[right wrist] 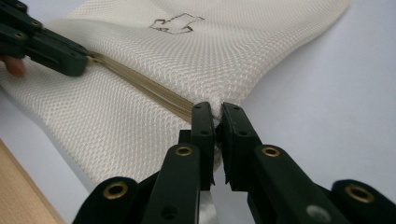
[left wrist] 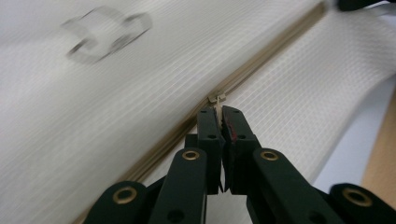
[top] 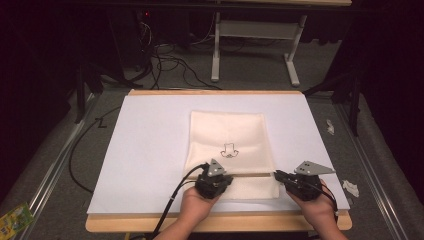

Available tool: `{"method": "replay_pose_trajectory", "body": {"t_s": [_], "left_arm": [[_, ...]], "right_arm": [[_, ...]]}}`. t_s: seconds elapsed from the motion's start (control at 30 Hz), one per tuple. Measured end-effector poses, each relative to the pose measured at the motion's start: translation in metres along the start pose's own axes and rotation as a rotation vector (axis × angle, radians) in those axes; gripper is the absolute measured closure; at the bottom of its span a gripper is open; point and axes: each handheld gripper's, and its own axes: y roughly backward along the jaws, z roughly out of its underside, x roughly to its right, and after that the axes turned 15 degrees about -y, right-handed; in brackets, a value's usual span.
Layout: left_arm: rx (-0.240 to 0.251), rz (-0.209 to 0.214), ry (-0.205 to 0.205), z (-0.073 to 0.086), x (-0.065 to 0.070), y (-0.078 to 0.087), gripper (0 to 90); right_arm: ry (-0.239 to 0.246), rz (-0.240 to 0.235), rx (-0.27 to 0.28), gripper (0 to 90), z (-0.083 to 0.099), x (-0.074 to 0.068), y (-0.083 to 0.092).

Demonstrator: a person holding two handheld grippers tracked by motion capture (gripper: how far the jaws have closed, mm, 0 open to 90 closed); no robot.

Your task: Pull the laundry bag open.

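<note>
The left gripper (left wrist: 219, 122) has its jaws pressed nearly together on the small zipper pull (left wrist: 216, 99) of a cream mesh bag (top: 227, 135). The right gripper (right wrist: 217, 122) is likewise narrowed to a thin gap, pinching the bag's edge at the end of the zipper (right wrist: 140, 84), where the cloth bunches between its jaws. In the high view the left gripper (top: 214, 181) sits over the bag's near part and the right gripper (top: 280, 176) at its right edge, each held in a hand (top: 194, 205) coming from the bottom.

The bag lies flat near the middle of a white sheet (top: 145, 150) covering a wooden board (top: 215, 224), with a small dark printed figure (top: 230, 149) on its upper face. The zipper runs as a tan line between the two grippers.

Around the board is grey carpet (top: 65, 160). Black cables (top: 170, 62) lie on the floor beyond the far edge, near a white table frame (top: 255, 45). Bits of crumpled paper (top: 351, 188) lie to the right, and a green packet (top: 14, 219) lies at the lower left.
</note>
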Motion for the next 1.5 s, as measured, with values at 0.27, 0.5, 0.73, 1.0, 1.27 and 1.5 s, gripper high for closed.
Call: {"method": "replay_pose_trajectory", "body": {"t_s": [0.27,0.5,0.73,1.0,1.27,1.5], "left_arm": [[-0.031,-0.074,0.033,0.036,-0.03,0.055,87.5],[-0.014,-0.209,0.2,0.079,-0.074,0.106,90.0],[0.082,-0.203,0.22,0.082,-0.082,0.119,90.0],[0.092,-0.19,0.153,0.07,-0.068,0.11,90.0],[0.106,-0.311,0.131,0.075,-0.075,0.117,64.1],[0.099,-0.524,0.137,0.08,-0.088,0.136,12.1]], "right_arm": [[-0.027,0.012,-0.004,85.4,0.006,0.012,0.007],[-0.072,0.15,0.03,85.5,0.004,0.035,0.014],[-0.14,0.132,0.035,85.3,0.007,0.05,0.019],[-0.071,0.003,-0.022,83.4,0.011,0.029,0.009],[-0.088,0.158,0.202,30.4,0.004,0.053,0.033],[-0.225,0.341,0.228,17.4,0.011,0.099,0.053]]}}
